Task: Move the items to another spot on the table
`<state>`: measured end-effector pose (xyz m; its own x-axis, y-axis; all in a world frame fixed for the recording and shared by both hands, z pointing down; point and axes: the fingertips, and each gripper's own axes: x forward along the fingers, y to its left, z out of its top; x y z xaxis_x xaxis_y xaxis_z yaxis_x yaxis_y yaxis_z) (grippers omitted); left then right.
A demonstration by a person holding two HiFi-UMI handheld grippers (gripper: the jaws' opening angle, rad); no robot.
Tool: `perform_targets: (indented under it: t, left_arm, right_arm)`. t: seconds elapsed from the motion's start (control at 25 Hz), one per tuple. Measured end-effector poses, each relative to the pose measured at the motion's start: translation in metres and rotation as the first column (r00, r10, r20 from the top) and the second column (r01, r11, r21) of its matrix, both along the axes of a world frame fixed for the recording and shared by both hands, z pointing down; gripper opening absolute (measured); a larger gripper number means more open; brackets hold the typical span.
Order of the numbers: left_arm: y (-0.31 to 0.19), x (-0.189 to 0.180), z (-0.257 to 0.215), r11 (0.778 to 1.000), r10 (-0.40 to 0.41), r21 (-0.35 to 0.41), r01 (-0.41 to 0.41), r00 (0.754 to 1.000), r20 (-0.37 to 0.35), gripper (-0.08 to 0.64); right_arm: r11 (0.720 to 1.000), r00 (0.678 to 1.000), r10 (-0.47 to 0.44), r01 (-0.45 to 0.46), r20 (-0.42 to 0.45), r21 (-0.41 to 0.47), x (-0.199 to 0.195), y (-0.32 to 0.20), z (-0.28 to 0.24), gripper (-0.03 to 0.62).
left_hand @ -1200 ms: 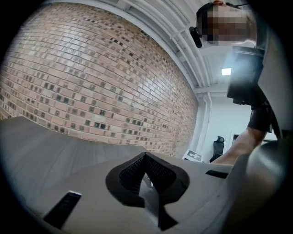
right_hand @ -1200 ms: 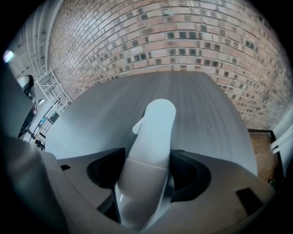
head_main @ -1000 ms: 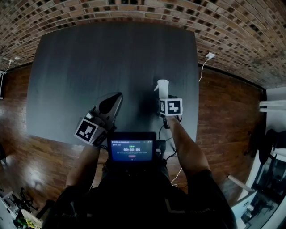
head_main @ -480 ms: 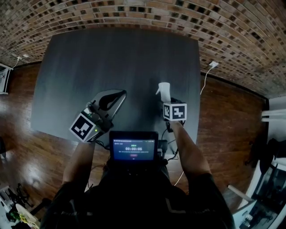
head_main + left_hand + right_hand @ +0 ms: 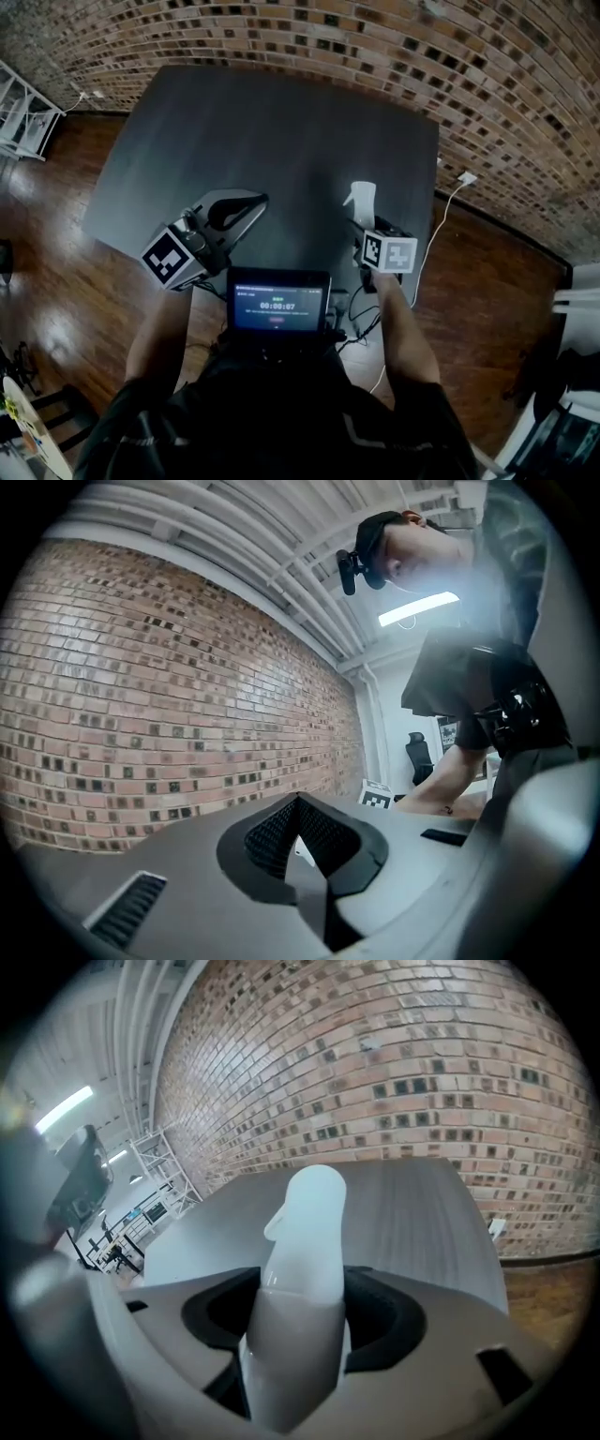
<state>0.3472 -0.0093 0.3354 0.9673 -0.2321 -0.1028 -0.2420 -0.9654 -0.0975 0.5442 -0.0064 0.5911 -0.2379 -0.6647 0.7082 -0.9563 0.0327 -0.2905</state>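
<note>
A white spray bottle (image 5: 361,202) is clamped in my right gripper (image 5: 372,228), above the right part of the dark grey table (image 5: 281,122). In the right gripper view the bottle (image 5: 300,1260) fills the middle. Both black pads of the right gripper (image 5: 298,1318) press on its body, and its nozzle points away over the table (image 5: 412,1204). My left gripper (image 5: 255,200) hangs over the table's near edge at the left, shut with nothing in it. In the left gripper view the left gripper (image 5: 298,829) has its jaws meeting at the tips and points roughly level at the brick wall.
A small screen (image 5: 277,303) sits at the person's chest. A brick wall (image 5: 375,47) runs behind the table. A white plug and cable (image 5: 464,178) lie on the wood floor at the right, and a white rack (image 5: 23,117) stands at the far left.
Both grippers have risen, the right one lifting the spray bottle with it. The left gripper has rolled a little. The head view has swung, so the table now sits skewed.
</note>
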Motion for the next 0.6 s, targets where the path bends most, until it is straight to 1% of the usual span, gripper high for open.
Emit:
perform_targets:
  t: [0.16, 0.32, 0.44, 0.6]
  left_arm:
    - [0.013, -0.022, 0.0, 0.996, -0.089, 0.006, 0.089, 0.996, -0.001, -0.005]
    - [0.018, -0.04, -0.006, 0.986, -0.168, -0.013, 0.168, 0.986, -0.011, -0.005]
    - [0.025, -0.061, -0.011, 0.975, -0.224, -0.018, 0.223, 0.974, -0.028, -0.005]
    - [0.033, -0.109, -0.002, 0.961, -0.276, 0.001, 0.276, 0.96, -0.042, -0.005]
  right_arm:
    - [0.994, 0.995, -0.102, 0.102, 0.014, 0.03, -0.027, -0.004, -0.009, 0.282]
    - [0.979, 0.977, -0.205, 0.203, 0.063, 0.036, -0.058, -0.007, -0.024, 0.282]
    - [0.963, 0.963, -0.266, 0.263, 0.044, 0.056, -0.082, -0.008, -0.031, 0.282]
    - [0.941, 0.944, -0.33, 0.326, 0.029, 0.091, -0.134, -0.018, -0.031, 0.282]
